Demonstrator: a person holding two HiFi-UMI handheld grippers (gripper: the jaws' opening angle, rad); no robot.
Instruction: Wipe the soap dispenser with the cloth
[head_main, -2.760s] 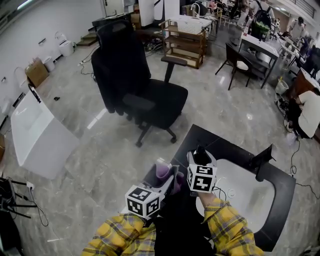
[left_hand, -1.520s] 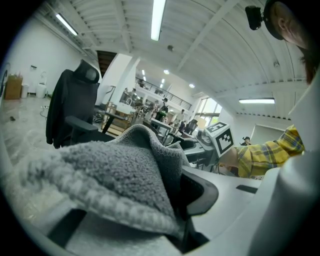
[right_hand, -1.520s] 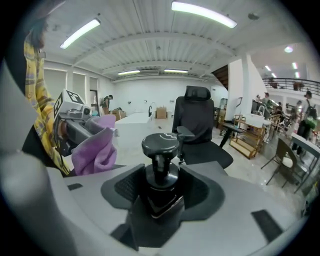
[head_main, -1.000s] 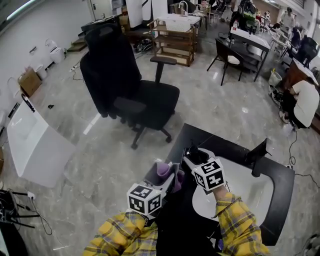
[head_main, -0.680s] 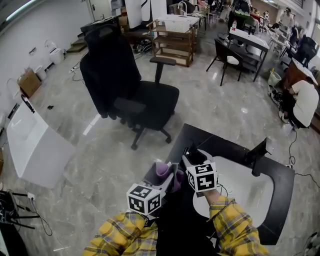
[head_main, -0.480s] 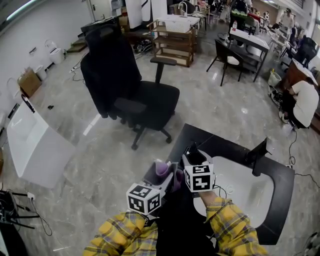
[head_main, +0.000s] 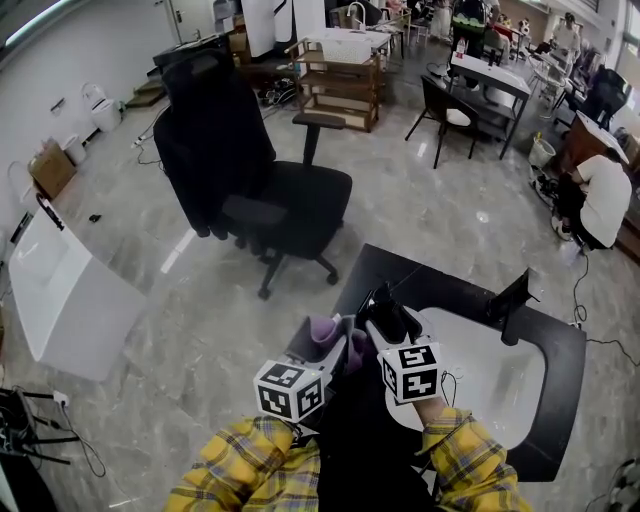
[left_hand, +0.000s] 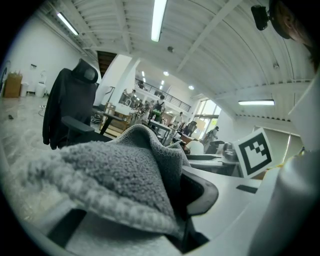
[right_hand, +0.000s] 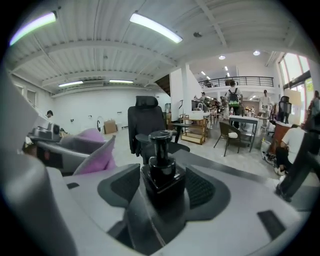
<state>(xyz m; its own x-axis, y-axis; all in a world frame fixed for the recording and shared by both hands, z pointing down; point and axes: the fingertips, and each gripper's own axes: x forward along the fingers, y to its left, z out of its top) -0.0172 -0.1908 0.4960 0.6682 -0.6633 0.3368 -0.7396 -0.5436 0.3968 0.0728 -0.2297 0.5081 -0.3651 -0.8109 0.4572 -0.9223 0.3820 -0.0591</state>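
The black soap dispenser (right_hand: 161, 170) stands upright between the pads (right_hand: 122, 185) of my right gripper (right_hand: 162, 187). Its jaws have just been opening, and a thin gap shows on either side of the bottle. From the head view the dispenser (head_main: 382, 302) is at the black counter's near left corner, with the right gripper (head_main: 388, 320) around it. My left gripper (head_main: 340, 345) is shut on a bunched purple cloth (head_main: 325, 330), just left of the bottle and apart from it. That cloth (left_hand: 115, 180) fills the left gripper view and hides the left gripper (left_hand: 165, 200) pads.
A white sink basin (head_main: 480, 370) is set in the black counter (head_main: 560, 380), with a black faucet (head_main: 515, 300) at its far side. A black office chair (head_main: 260, 190) stands on the floor beyond the counter. A white panel (head_main: 60, 290) lies at the left.
The right gripper has rolled and drawn slightly back towards me, its marker cube now lower and further right. The left gripper holds the cloth in the same place.
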